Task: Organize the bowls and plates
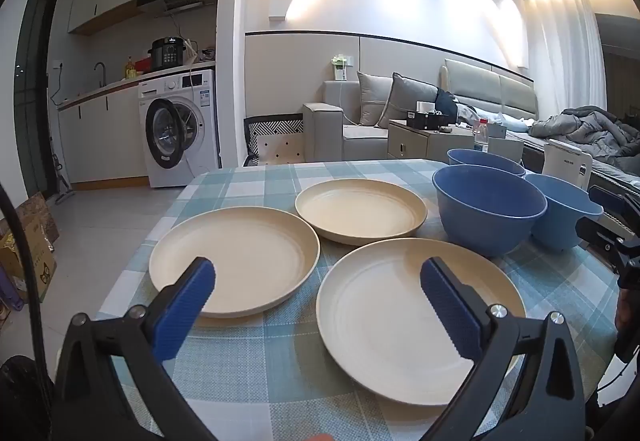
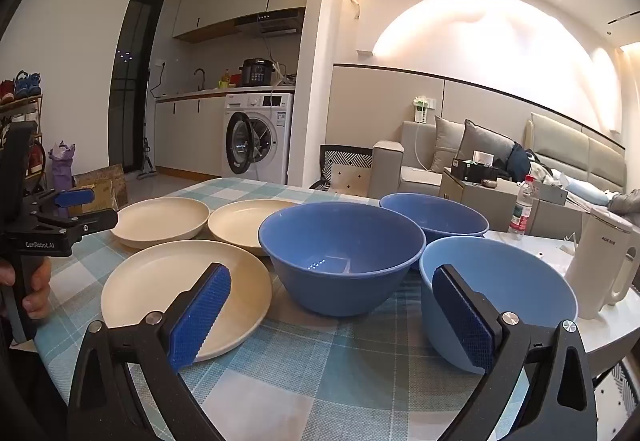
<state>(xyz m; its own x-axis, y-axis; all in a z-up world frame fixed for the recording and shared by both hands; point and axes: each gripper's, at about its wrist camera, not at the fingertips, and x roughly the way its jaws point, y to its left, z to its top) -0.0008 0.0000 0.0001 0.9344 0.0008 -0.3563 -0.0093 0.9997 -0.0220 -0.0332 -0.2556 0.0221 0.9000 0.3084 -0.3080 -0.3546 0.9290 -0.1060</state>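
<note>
Plates (image 1: 234, 257) and bowls (image 2: 340, 253) sit unstacked, nothing in them; left gripper (image 1: 316, 291) and right gripper (image 2: 332, 301) gape wide, holding nothing.

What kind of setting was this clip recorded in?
Most likely a small studio flat: a washing machine under a kitchen counter, a grey sofa, and a bed all share one room with the checked-cloth table.

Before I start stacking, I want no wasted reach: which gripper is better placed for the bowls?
Right. The right gripper is open just before the light blue bowl and the dark blue bowl; the left gripper faces the cream plates.
</note>
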